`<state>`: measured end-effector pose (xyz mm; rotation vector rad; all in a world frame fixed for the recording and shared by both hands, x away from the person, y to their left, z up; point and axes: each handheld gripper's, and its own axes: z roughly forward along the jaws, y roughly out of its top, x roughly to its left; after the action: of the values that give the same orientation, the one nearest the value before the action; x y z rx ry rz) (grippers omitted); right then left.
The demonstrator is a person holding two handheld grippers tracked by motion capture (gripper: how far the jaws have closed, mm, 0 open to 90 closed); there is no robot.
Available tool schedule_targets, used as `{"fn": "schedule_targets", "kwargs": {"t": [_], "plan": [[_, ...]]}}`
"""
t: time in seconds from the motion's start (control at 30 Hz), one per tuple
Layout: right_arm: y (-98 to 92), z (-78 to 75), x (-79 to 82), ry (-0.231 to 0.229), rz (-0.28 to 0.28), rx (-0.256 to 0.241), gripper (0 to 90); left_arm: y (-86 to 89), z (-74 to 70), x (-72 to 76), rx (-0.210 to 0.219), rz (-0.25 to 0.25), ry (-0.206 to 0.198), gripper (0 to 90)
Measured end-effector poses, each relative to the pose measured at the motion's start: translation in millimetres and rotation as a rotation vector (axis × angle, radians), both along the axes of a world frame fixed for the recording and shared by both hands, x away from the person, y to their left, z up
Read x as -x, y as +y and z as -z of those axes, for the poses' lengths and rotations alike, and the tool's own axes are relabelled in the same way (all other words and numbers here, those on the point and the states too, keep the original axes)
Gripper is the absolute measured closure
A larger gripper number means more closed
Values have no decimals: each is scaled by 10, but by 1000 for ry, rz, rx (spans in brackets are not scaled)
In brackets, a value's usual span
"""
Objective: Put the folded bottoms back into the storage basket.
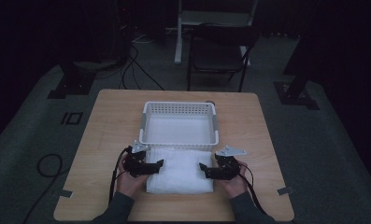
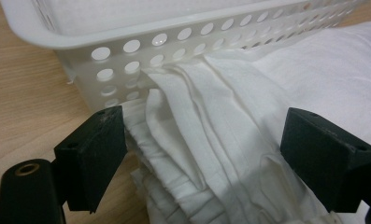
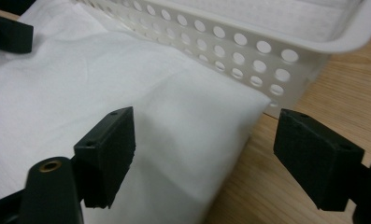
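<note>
Folded white cloth (image 1: 180,171) lies on the wooden table (image 1: 103,140) at the lower middle of the high view, its far edge touching the near wall of a white perforated plastic basket (image 1: 179,140) that stands just above it in the frame, at the centre of the tabletop. The left gripper (image 1: 151,166) sits at the cloth's left edge and the right gripper (image 1: 210,170) at its right edge, each held by a hand coming in from the bottom of the frame, with a grey three-cornered plate on top and a black cable trailing down toward the table's near edge. In the left gripper view the jaws stand wide apart, one at the lower left over bare wood and one at the lower right over the fabric, with the cloth's (image 2: 206,154) layered, pleated edge bunched between them and running up to the basket's (image 2: 141,51) holed wall in the upper part of the frame. In the right gripper view the jaws are likewise spread wide, the left one over the smooth top of the cloth (image 3: 127,93) and the right one over the wood beyond the cloth's corner; the basket (image 3: 248,51) runs across the upper right, and a jaw tip of the left gripper (image 3: 10,30) shows at the upper left corner. Neither gripper is clamped on anything.
</note>
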<state>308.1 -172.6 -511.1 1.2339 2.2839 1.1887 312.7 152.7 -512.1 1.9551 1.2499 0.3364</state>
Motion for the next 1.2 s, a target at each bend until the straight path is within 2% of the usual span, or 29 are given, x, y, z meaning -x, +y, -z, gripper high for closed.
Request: {"fn": "schedule_targets", "kwargs": {"t": [0.17, 0.23, 0.27, 0.33, 0.4, 0.53, 0.6, 0.63, 0.7, 0.83, 0.93, 1.03, 1.07, 1.13, 1.17, 1.2], "plan": [[50, 21, -83, 26, -2, -20, 181, -2, -5, -14, 23, -7, -10, 140], [68, 63, -147, 57, -5, -32, 172, -3, 12, -43, 31, -8, -9, 125], [68, 63, -147, 57, -5, -32, 172, -5, 31, -65, 35, -10, -7, 125], [74, 100, -190, 79, -3, -43, 163, -21, 73, -99, 18, -19, 2, 119], [75, 139, -229, 97, 0, -44, 149, -48, 123, -112, -22, -15, -5, 95], [78, 188, -275, 120, 1, -47, 140, -43, 198, -142, -31, -7, 12, 69], [82, 206, -288, 124, -1, -42, 136, -23, 244, -182, -10, -1, 46, 43], [87, 232, -306, 136, 2, -37, 130, 12, 288, -214, 35, 7, 83, 34], [85, 249, -320, 149, 2, -37, 130, 26, 302, -223, 52, 9, 98, 34], [78, 305, -366, 194, -5, -60, 127, 37, 325, -236, 63, 18, 110, 34], [68, 325, -383, 214, -7, -79, 128, 66, 365, -264, 100, 32, 130, 35], [41, 361, -401, 244, -19, -119, 167, 53, 354, -265, 93, 36, 141, 48], [41, 361, -401, 244, -19, -119, 167, 54, 352, -268, 93, 42, 142, 48], [25, 373, -406, 255, -38, -147, 199, 61, 352, -268, 105, 56, 145, 106], [23, 374, -406, 258, -40, -152, 221, 67, 354, -268, 124, 69, 148, 106], [14, 381, -411, 273, -53, -177, 257, 73, 361, -263, 150, 87, 154, 177]]}}
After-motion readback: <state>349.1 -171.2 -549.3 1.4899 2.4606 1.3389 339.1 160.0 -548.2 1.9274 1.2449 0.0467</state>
